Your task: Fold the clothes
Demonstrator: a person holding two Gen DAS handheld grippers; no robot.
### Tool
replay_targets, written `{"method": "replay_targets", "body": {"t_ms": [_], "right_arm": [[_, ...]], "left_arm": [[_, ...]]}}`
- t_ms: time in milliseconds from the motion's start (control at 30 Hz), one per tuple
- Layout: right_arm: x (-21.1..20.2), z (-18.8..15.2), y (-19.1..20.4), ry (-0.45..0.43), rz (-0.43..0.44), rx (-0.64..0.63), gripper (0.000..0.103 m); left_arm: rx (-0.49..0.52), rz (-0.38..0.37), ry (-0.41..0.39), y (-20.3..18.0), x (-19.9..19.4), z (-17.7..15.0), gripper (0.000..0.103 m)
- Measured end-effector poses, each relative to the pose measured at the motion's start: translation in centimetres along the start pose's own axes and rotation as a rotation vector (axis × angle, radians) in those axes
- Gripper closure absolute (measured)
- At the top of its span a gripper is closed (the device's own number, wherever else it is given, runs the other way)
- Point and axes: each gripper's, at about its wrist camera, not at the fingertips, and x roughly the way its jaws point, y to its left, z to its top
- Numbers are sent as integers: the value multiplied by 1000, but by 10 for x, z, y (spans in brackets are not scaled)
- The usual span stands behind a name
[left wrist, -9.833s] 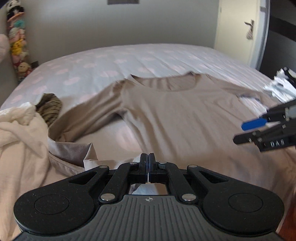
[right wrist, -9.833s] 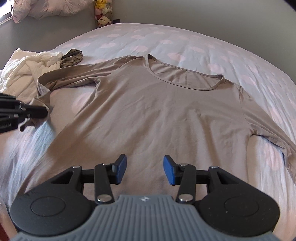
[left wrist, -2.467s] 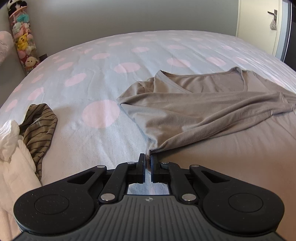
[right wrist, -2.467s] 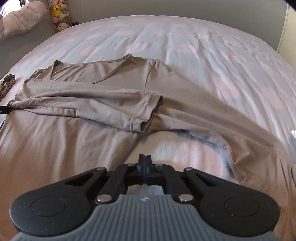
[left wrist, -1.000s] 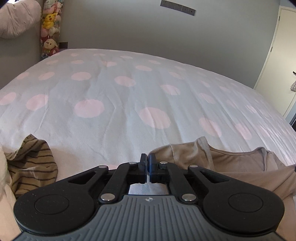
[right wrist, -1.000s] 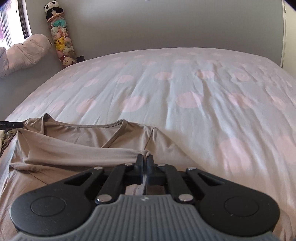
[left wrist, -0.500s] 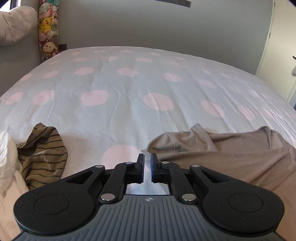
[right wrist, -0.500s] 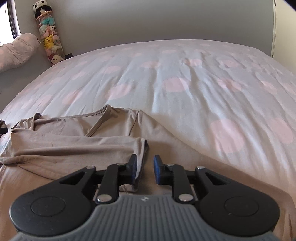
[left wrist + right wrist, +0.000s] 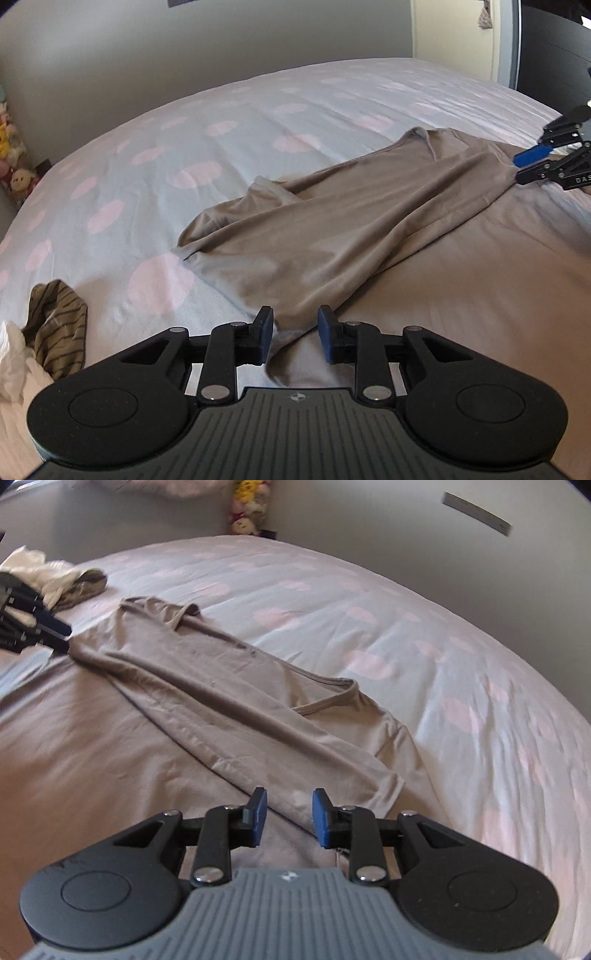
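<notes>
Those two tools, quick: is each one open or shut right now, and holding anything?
Left tool: open, holding nothing; a fold of the taupe shirt lies between its fingers.
Right tool: open, holding nothing, over the shirt.

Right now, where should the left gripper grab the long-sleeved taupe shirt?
Grab the folded side edge of the long-sleeved taupe shirt lying between the open left gripper fingers. Come in low from the near side: there the fabric bunches into a raised ridge, easy to pinch.
</notes>
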Motion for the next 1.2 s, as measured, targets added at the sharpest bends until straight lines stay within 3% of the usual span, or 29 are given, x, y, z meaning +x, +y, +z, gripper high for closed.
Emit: {"method": "replay_targets", "body": {"t_ms": [100,400,500,633,933,1200], "right_arm": [[8,9,8,4,42,-96,73],[32,39,45,-44,169,-207,75],[42,42,51,-37,193,-216,75],[45,41,53,-36,207,-203,100],[18,31,53,-31,221,-232,102],[19,24,58,-22,110,-381,94]], "left_arm": [[71,-35,-15,-18,7,10,79],[277,-78,-28,-61,44,38,79],[288,-91,-10,-64,56,42,83],[251,-101,12,-60,65,42,100],[272,-161,-13,-58,38,35,103],[295,-148,-1,-65,36,24,103]]}}
